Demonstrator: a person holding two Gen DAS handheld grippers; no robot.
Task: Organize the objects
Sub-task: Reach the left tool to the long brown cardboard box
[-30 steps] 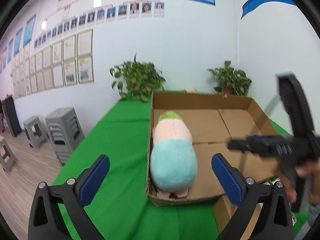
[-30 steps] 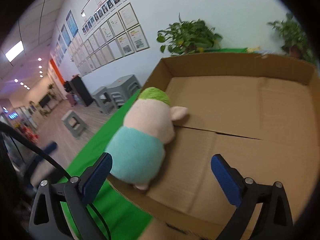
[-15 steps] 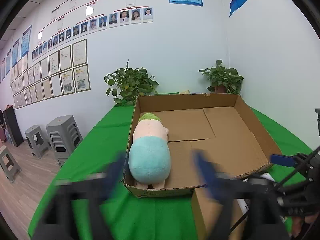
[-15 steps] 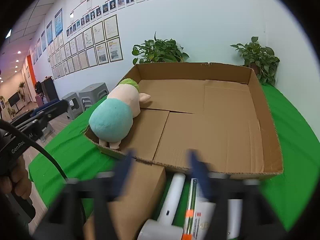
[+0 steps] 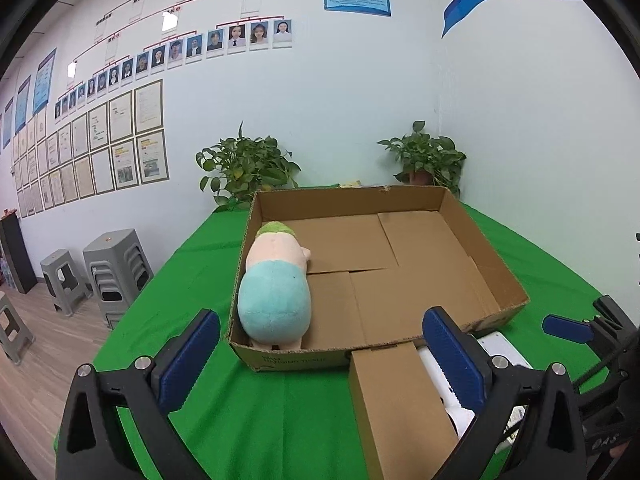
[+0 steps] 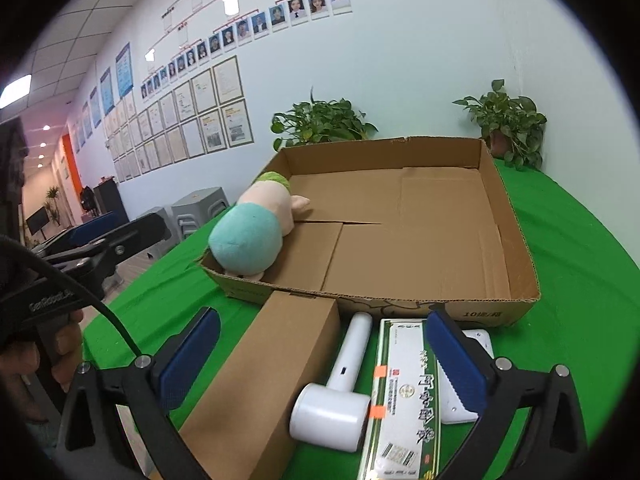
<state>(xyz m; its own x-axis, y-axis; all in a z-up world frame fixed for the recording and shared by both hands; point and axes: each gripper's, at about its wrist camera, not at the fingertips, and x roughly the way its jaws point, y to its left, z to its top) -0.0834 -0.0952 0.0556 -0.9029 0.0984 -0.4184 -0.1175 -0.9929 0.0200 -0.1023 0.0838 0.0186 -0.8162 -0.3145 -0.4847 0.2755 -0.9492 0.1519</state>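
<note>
Since one second earlier both grippers had drawn back from the tray (image 5: 472, 240): the left gripper (image 5: 320, 354), formerly close over the plush (image 5: 276, 284), hung short of the tray's near wall, and the right gripper (image 6: 322, 354) hung over the items outside it.

The plush lay inside the shallow cardboard tray, against its left wall, rear end at the near left corner. It had a teal lower body, pale pink upper body and a green top, with one small pink limb projecting to the right.

On the green cloth (image 6: 580, 264) in front of the tray lay a closed brown box (image 6: 260, 376), a white handled device (image 6: 340, 384), a long green-and-white carton (image 6: 400, 396) and a white flat item (image 6: 464, 376), side by side. The carton bore vertical Chinese characters, a barcode and an orange sticker; the characters were not legible. The tray's near wall showed print reading in part "10". The left gripper's handle showed "GenRobot".

Both grippers stood with jaws spread wide, grasping nothing.
</note>
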